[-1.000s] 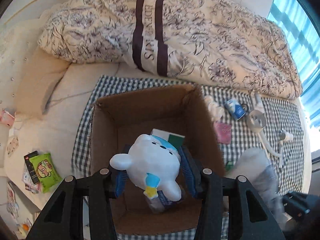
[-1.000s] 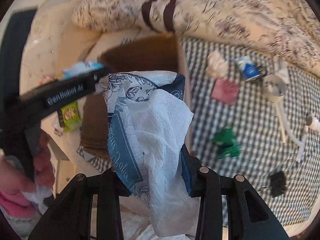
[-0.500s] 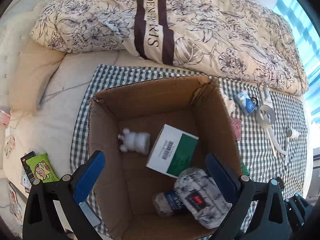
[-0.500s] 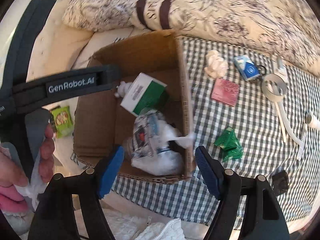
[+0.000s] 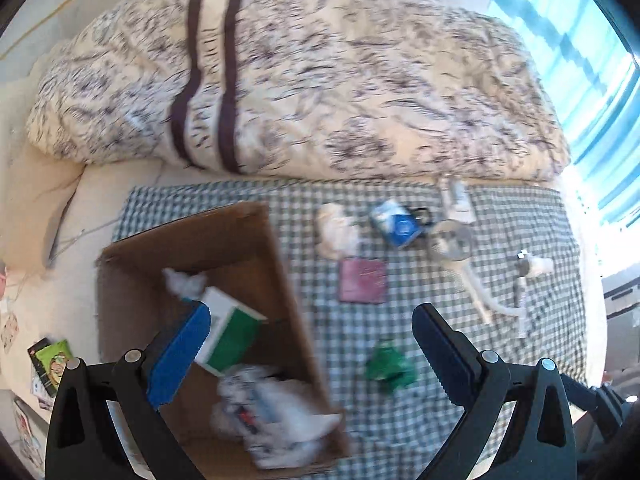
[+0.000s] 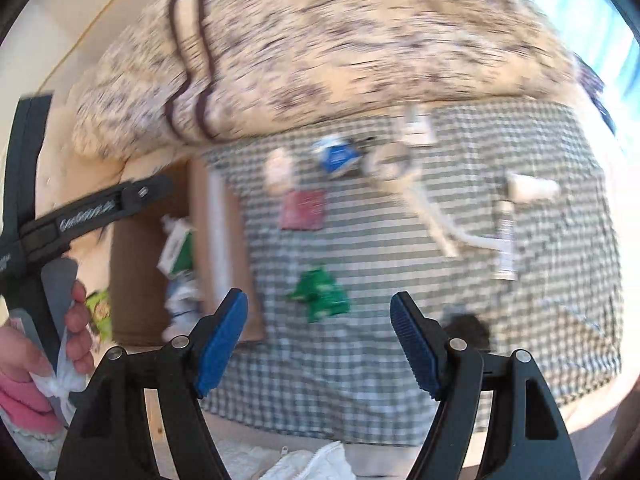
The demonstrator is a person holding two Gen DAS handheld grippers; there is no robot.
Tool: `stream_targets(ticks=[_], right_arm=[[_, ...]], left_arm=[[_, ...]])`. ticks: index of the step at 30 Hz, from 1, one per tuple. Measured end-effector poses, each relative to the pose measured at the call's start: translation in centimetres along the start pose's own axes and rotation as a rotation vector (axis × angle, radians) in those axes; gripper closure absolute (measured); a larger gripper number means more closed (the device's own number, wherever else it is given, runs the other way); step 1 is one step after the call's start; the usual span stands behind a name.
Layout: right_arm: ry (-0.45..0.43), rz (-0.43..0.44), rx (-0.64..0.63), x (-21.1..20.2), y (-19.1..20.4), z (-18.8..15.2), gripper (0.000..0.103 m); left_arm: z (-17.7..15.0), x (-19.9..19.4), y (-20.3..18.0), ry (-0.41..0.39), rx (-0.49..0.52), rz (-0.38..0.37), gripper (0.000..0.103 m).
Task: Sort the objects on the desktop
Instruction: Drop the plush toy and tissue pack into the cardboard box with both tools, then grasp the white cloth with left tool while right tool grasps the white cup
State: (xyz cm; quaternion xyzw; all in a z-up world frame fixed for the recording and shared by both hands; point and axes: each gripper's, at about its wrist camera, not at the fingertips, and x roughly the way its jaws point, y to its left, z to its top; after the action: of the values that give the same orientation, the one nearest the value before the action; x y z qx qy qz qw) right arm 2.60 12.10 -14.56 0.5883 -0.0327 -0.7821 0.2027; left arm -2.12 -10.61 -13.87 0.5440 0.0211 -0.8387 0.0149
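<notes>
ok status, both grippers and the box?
Left gripper open, empty. Right gripper open, empty. Cardboard box holds tissue pack. Green packet on the checked cloth, nothing blocking it.

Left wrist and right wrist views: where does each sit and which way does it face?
Left wrist: on the left tongs, facing down at the cardboard box; only its open fingers show.
Right wrist: on the right tongs, facing the checked cloth; the person's hand shows.
Shared: box, green packet, quilt.
</notes>
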Motion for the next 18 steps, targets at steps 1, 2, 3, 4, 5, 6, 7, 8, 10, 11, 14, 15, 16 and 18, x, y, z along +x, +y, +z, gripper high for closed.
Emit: stream_targets(ticks=[1,2,3,4,5,6,7,8,10,11,14,15,16,18], right_arm=[[-0.008,-0.009,0.020,-0.6,-2.1,0.2,0.029],[-0.012,-0.015,0.031,-1.0,-3.6,0.3,0.029],[-0.015,-0.020,0.041,-1.4,-5.2,0.3,0.029],[-0.019,-0.023,0.048,-1.8,-6.8,0.6,0.029],[-0.022,-0.029,0.053,-2.1,-8.5,0.8,0.029],[-0.024,-0.035,0.055,-2.4,-10.2,1.1,0.029],[-0.022,-0.040,0.055,-2.5,-11.8,1.5,0.029],[-0.019,-0.046,0.052,-2.4,-13.1,1.8,0.029],[-0.010,-0.061,0.038,-2.2,-15.6,2.4,0.029],[-0.002,-0.065,0.034,-1.9,-16.9,2.8,0.029],[0.021,-0.069,0.025,-0.7,-19.8,4.2,0.029],[0.032,-0.075,0.024,0.0,-20.6,4.7,0.029],[0.042,-0.074,0.028,0.6,-21.5,5.2,0.029],[0.056,-0.062,0.041,1.8,-22.7,6.0,0.029]], left_arm=[[0.0,0.1,-1.3,0.005,0.002,0.001,0.000],[0.0,0.4,-2.6,0.014,0.002,0.003,0.000],[0.0,0.6,-3.6,0.022,-0.001,0.005,0.000],[-0.2,0.8,-4.6,0.026,-0.007,0.009,0.000],[-0.4,1.1,-5.9,0.031,-0.016,0.009,0.000],[-0.6,1.4,-6.8,0.034,-0.023,0.012,0.000],[-0.9,1.7,-7.9,0.036,-0.032,0.022,0.000],[-1.2,2.1,-9.0,0.039,-0.041,0.027,0.000],[-1.8,2.8,-10.7,0.050,-0.057,0.028,0.000],[-2.1,3.4,-11.9,0.058,-0.065,0.031,0.000],[-2.8,4.8,-13.9,0.062,-0.085,0.045,0.000],[-2.9,5.3,-14.3,0.062,-0.089,0.044,0.000],[-2.9,5.9,-14.7,0.065,-0.094,0.047,0.000],[-2.9,7.0,-15.2,0.074,-0.103,0.061,0.000]])
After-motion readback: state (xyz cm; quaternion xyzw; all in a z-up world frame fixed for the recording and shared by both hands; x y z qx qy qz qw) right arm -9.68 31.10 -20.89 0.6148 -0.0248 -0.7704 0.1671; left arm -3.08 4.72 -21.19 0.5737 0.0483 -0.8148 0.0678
